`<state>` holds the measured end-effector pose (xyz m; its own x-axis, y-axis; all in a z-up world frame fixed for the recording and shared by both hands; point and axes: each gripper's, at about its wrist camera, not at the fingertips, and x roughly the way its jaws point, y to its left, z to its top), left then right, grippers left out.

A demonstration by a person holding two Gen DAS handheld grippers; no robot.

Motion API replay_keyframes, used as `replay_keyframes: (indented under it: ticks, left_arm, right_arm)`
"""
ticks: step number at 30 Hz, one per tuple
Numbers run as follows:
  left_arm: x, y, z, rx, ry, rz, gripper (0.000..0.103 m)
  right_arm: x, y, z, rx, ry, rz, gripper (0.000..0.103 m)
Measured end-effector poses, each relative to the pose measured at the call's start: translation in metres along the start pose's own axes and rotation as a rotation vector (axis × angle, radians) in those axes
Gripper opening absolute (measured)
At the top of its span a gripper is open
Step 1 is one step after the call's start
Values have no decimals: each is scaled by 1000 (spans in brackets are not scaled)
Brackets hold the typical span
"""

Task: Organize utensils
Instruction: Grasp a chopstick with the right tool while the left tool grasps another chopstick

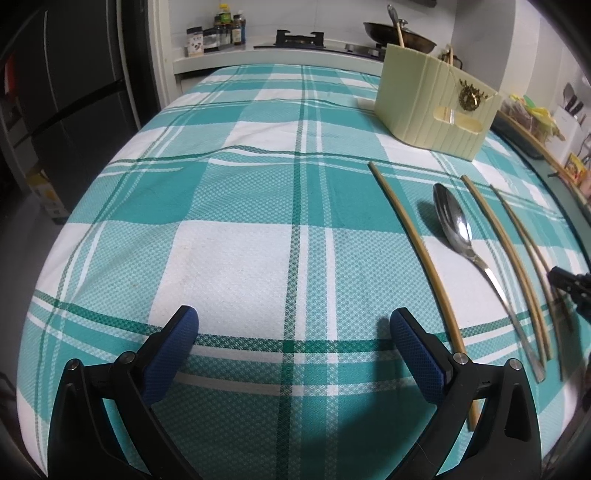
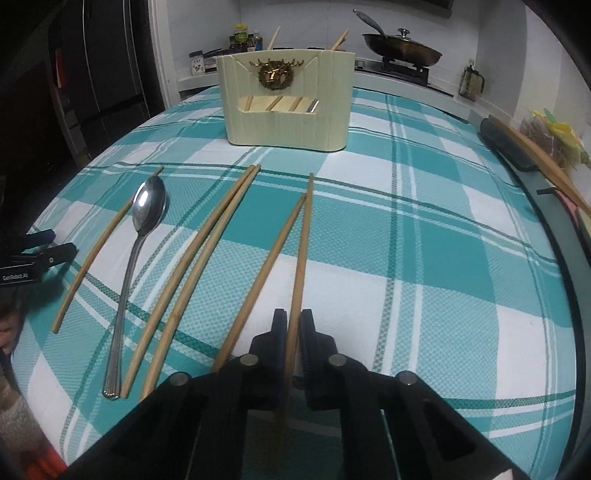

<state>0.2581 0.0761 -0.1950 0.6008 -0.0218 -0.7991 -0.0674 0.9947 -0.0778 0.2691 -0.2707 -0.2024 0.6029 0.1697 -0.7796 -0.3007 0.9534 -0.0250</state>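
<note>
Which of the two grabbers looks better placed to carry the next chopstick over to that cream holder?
The right. The right gripper is already shut on a chopstick, and the cream holder stands straight ahead of it. The left gripper hangs open over bare tablecloth, holding nothing.

We can read only "GenRobot.AI", white on a black label on the left gripper [image 2: 35, 258] at the right wrist view's left edge; bottle labels are too small.

Green-white check cloth [image 2: 424, 258] covers table. Far back: pan with lid [image 2: 402, 48] on stove, jars [image 1: 218, 31] left, dark fridge [image 1: 74, 103] far left.
</note>
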Motion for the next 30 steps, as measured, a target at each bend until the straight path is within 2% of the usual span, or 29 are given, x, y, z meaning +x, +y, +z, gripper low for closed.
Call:
replay_keyframes:
  ticks: [3,5,7,9,11,13,15,16,17,18,19,24,27,29,30]
  left_arm:
    - [-10,3,2,-71,-9,-80,102]
    - [-16,-6,5,-102,-10,-146,102]
    - [-16,-23,8,-68,8,-175,101]
    - [-14,-46,10,7,21,-141,97]
    - [-9,-68,10,94,32,-84,84]
    - [0,-85,7,164,56,-19,65]
    - [3,-89,5,173,53,-6,52]
    - [2,-89,4,161,48,-8,36]
    - [1,-89,3,149,40,-9,29]
    - [1,-86,3,140,39,-8,9]
    - [0,-84,2,128,38,-7,6]
    - [-11,-57,-7,43,57,-9,5]
    - [-19,-38,-14,24,75,-21,5]
    - [-19,-29,-12,17,101,-62,9]
    - [-19,-25,-10,16,117,-87,18]
  right_arm:
    - [-5,-12,-7,37,-22,-75,6]
    - [-8,-19,-12,65,-35,-86,6]
    - [-10,-22,-15,81,-45,-85,6]
    - [-10,-22,-16,84,-48,-86,6]
    - [-10,-22,-16,82,-48,-87,6]
    - [-10,-22,-17,87,-51,-84,6]
    - [-10,-23,-17,96,-55,-79,6]
    - [-10,-23,-18,99,-57,-78,6]
    - [-11,-23,-19,102,-59,-76,6]
    - [-11,-24,-19,105,-60,-73,6]
    - [-11,-24,-19,107,-60,-71,6]
    - [-13,-25,-18,101,-45,-77,6]
    - [-18,-34,-22,125,-16,-58,6]
    - [-19,-38,-23,123,11,-42,6]
    - [-19,-40,-22,118,27,-35,7]
